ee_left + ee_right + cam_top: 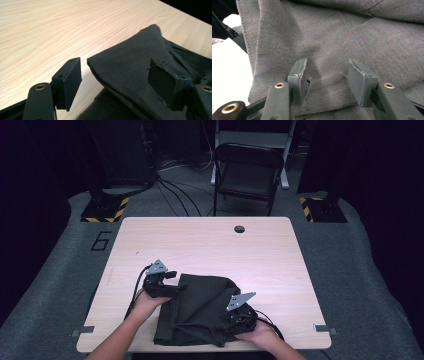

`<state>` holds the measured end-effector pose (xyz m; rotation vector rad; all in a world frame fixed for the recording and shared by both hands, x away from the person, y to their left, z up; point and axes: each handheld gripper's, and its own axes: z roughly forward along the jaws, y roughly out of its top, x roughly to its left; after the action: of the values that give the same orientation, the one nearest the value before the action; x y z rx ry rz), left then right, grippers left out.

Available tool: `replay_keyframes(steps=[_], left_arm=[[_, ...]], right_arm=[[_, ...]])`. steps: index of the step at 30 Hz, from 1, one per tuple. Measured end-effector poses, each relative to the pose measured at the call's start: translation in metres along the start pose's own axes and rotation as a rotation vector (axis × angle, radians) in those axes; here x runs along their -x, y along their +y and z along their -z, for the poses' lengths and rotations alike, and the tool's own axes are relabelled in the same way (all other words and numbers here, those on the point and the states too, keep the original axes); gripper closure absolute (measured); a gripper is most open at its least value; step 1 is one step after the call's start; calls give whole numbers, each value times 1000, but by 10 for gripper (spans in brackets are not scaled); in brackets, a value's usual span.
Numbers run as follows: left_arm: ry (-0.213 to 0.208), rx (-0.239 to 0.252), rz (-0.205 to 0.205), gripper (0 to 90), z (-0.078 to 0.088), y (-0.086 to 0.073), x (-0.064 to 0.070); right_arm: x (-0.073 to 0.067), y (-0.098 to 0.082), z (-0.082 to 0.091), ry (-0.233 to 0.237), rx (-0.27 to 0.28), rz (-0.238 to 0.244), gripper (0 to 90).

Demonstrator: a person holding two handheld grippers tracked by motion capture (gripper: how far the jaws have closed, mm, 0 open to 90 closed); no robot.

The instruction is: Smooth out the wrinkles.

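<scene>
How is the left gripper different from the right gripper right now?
The left gripper sits at the far left corner of the dark cloth, while the right gripper rests on the cloth's near right part. The left gripper's jaws straddle a folded corner with the table beside it; the right gripper's jaws hang above flat fabric. Both stand open, pads not pressing the cloth, and each carries a grey plate.
</scene>
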<state>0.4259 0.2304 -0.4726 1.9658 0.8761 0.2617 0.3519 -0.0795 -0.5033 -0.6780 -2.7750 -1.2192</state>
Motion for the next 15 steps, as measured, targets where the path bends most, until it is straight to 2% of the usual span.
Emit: replay_keyframes(steps=[7, 10, 13, 15], left_arm=[[6, -10, 38, 216, -19, -2, -5], [-7, -22, 48, 215, -23, -2, -7], [-41, -7, 69, 243, -24, -3, -6], [-62, 3, 66, 266, -23, -2, -4]], right_arm=[[0, 0, 0, -4, 4, 7, 499], [0, 0, 0, -2, 2, 15, 498], [0, 0, 0, -3, 5, 8, 497], [0, 0, 0, -3, 5, 6, 495]])
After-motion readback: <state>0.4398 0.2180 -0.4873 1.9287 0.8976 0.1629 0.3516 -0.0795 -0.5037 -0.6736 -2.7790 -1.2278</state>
